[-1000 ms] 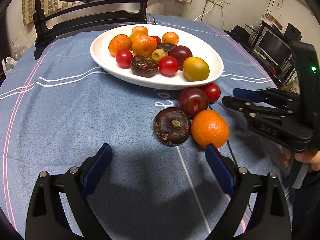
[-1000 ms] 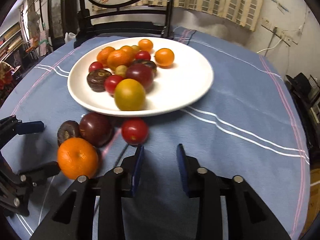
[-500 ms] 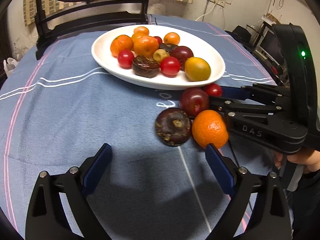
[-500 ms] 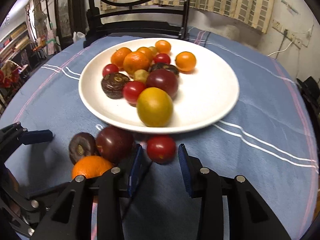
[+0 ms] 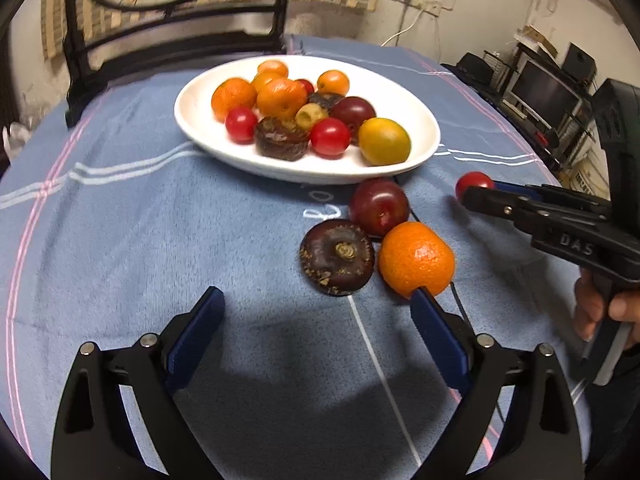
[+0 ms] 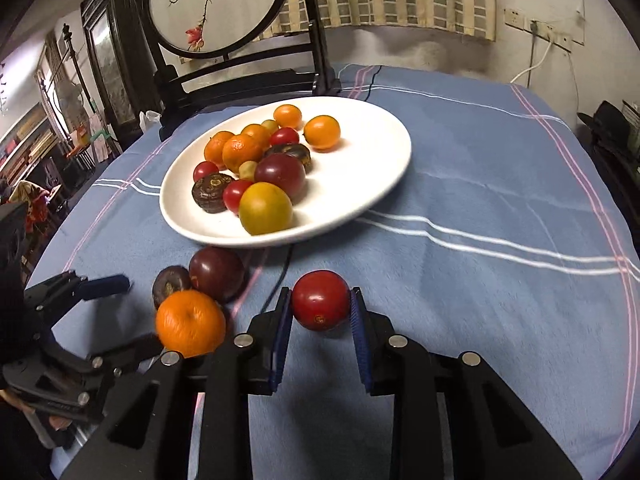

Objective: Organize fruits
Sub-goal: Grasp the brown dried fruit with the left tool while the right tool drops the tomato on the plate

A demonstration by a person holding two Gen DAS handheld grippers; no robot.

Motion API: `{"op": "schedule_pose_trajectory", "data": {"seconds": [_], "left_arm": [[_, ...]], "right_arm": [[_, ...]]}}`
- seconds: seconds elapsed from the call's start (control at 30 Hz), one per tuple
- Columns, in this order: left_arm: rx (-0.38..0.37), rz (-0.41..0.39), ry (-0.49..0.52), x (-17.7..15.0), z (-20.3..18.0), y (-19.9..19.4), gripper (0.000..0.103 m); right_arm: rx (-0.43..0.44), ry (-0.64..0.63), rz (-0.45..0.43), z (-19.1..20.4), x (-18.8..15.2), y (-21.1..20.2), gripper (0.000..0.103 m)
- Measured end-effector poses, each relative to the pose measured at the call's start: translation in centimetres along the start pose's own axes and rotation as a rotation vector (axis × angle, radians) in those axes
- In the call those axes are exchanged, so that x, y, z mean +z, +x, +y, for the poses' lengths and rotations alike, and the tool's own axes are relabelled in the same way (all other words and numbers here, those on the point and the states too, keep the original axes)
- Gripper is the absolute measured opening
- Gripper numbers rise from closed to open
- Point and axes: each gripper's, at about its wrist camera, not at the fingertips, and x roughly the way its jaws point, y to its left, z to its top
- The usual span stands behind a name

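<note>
Wide apart stand the jaws of the left gripper (image 5: pixel 316 300) in its own wrist view, with nothing between the blue pads; its right pad sits just in front of a loose orange mandarin (image 5: pixel 416 258) on the blue tablecloth (image 5: pixel 120 240). Touching that mandarin are a dark brown round fruit (image 5: pixel 337 256) and a dark red plum (image 5: pixel 379 207), all three lying on the cloth just in front of the white plate (image 5: pixel 424 136). The plate holds a heap of fruit: several small oranges, red cherry tomatoes, a second dark brown fruit, a plum, a small pale green fruit and a yellow-green round fruit (image 5: pixel 384 141) nearest its front rim. From the right edge the right gripper (image 5: pixel 466 192) reaches in, a red tomato (image 5: pixel 474 182) showing at its tip and clear of the plate; raised letters "DAS" can be read on its black body, and a hand (image 5: pixel 600 308) holds its handle. In the right wrist view, the right gripper (image 6: pixel 320 308) has just closed and its two blue pads press on either side of the red tomato (image 6: pixel 320 300), which is in front of the white plate (image 6: pixel 384 152) and to the right of the three loose fruits. The left gripper (image 6: pixel 120 316) shows at the left edge, jaws spread, beside the mandarin (image 6: pixel 190 328). Behind the plate stands a round framed panel (image 6: pixel 216 0) painted with a bird and flowering branch; small characters at its top are too small to read.
</note>
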Motion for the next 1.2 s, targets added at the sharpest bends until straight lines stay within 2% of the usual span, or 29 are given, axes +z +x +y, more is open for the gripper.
{"op": "schedule_pose_trajectory", "data": {"seconds": [0.13,0.23,0.53,0.6,0.67,0.8,1.0,1.2], "left_arm": [[-0.008,-0.063,0.100,-0.1,-1.4,-0.3,0.082],[-0.020,-0.078,0.147,-0.3,-1.8,-0.6,0.073],[0.052,0.009,0.139,-1.0,-0.1,0.5,0.068],[0.067,0.006,0.131,-0.5,-0.6,0.9,0.062],[0.080,0.000,0.154,0.0,-1.3,1.4,0.060],[0.047,0.000,0.156,0.9,-1.8,2.0,0.043],[0.067,-0.005,0.125,1.0,-1.8,1.5,0.042],[0.042,-0.090,0.109,2.2,-1.6,-2.0,0.042]], "right_arm": [[0.020,-0.010,-0.019,0.4,-0.4,-0.8,0.029],[0.034,-0.018,-0.027,0.6,-0.5,-1.3,0.029],[0.067,-0.021,-0.039,0.6,-0.6,-2.1,0.029],[0.075,-0.034,-0.048,0.9,-0.7,-2.5,0.029],[0.081,-0.035,-0.055,1.0,-0.7,-2.7,0.029],[0.082,-0.030,-0.055,0.9,-0.6,-2.7,0.029],[0.080,-0.035,-0.063,1.0,-0.7,-2.9,0.029],[0.068,-0.040,-0.124,1.9,-0.2,-4.0,0.029]]}}
